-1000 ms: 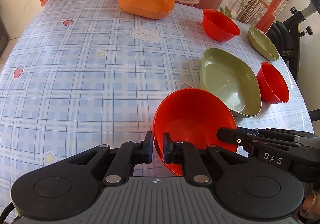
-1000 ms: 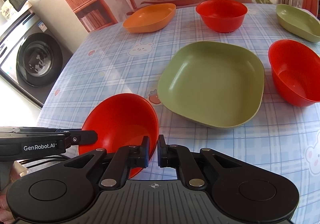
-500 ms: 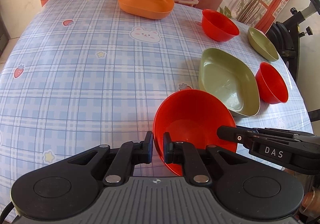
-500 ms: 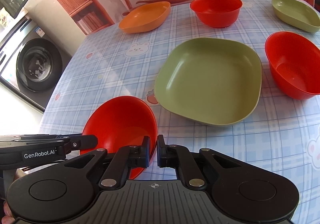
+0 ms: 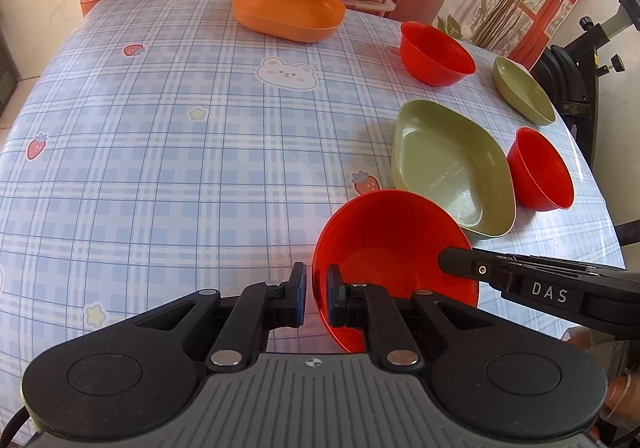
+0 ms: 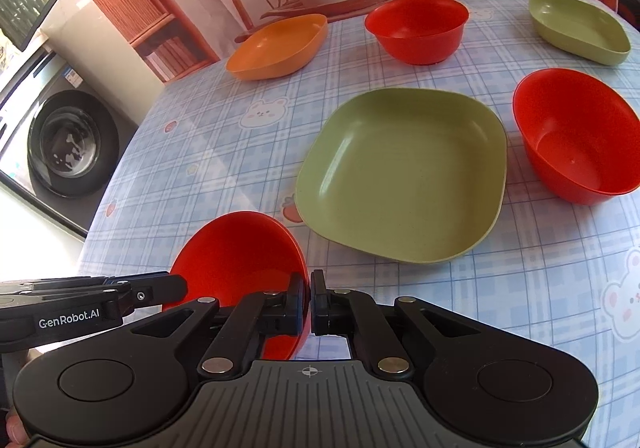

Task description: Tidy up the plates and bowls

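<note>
Up front in the left wrist view, the left gripper clamps the near red bowl's rim above the checked tablecloth; a green plate lies just beyond.

From the right wrist view, the right gripper pinches that bowl's opposite rim; a washing machine stands left.

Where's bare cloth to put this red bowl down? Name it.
The widest bare cloth lies left of the held red bowl, between the orange dish and the near edge. It is crowded on the right, around the big green plate and the other red bowls.
</note>
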`<state>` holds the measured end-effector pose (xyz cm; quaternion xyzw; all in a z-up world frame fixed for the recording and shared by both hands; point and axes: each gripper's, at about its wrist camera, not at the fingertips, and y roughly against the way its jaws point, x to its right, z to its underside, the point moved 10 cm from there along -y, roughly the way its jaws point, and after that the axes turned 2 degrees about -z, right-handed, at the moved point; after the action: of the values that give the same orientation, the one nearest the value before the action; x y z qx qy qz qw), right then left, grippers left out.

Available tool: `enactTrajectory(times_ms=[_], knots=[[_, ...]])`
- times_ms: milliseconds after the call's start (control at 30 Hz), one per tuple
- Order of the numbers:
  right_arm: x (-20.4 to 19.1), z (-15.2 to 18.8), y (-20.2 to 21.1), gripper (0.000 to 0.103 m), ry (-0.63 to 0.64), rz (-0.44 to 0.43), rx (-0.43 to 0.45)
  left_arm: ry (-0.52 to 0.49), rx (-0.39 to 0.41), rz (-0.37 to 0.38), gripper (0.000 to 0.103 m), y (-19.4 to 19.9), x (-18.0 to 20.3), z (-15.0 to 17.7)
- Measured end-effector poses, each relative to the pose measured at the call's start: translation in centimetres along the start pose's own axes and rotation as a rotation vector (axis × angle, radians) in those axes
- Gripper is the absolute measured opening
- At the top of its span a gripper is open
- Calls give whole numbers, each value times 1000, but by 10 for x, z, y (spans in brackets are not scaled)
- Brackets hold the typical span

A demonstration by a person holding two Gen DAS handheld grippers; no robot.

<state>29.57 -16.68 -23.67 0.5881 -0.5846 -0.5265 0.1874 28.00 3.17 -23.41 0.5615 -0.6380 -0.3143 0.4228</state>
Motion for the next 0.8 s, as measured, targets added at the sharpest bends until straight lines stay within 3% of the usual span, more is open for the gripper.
enactTrajectory(times_ms=[433, 567, 700, 800], knots=[[7, 3, -3, 3, -65, -15, 1, 24, -60, 42, 11, -7, 6, 14], [7, 3, -3, 3, -66, -18, -2, 37, -44, 38, 10, -6, 4, 12], [4, 7, -4, 16, -67, -40, -30, 53, -39, 32, 9, -5, 1, 11], [5, 8, -4, 16, -67, -36, -36, 49, -34, 26, 9, -5, 2, 11]])
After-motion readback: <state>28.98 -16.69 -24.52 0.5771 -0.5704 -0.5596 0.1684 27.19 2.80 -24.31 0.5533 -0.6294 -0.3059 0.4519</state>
